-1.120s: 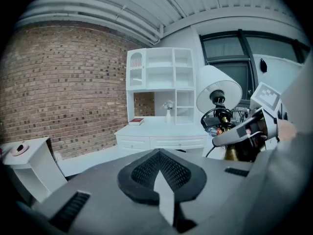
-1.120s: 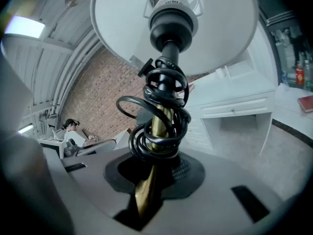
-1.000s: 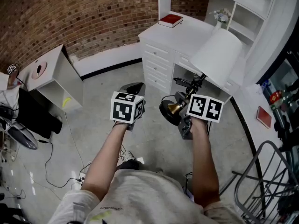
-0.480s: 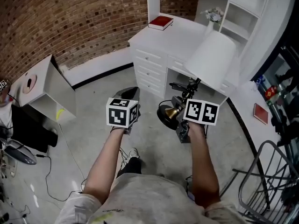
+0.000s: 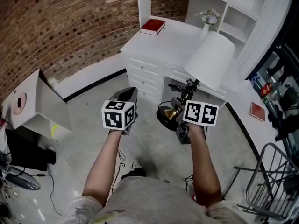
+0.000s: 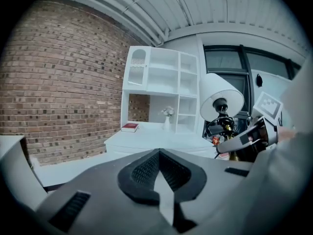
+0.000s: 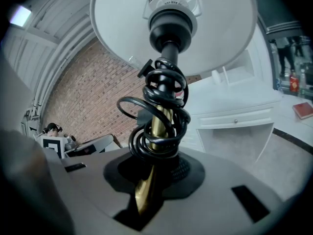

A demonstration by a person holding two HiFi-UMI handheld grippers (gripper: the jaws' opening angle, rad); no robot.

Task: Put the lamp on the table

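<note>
The white table (image 5: pixel 180 38) carries a red book (image 5: pixel 153 26) and a small flower vase (image 5: pixel 205 28).

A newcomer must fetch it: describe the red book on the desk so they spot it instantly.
Find the white desk with shelves against the brick wall. The red book lies flat on the desktop's corner nearest that wall. It is the only red thing there; the white vase of flowers stands upright further along.

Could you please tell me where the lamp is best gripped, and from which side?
Take the lamp by its slim brass stem, sideways, just below the coiled cord; the shade is too wide for the jaws. The right tool holds it there.
</note>
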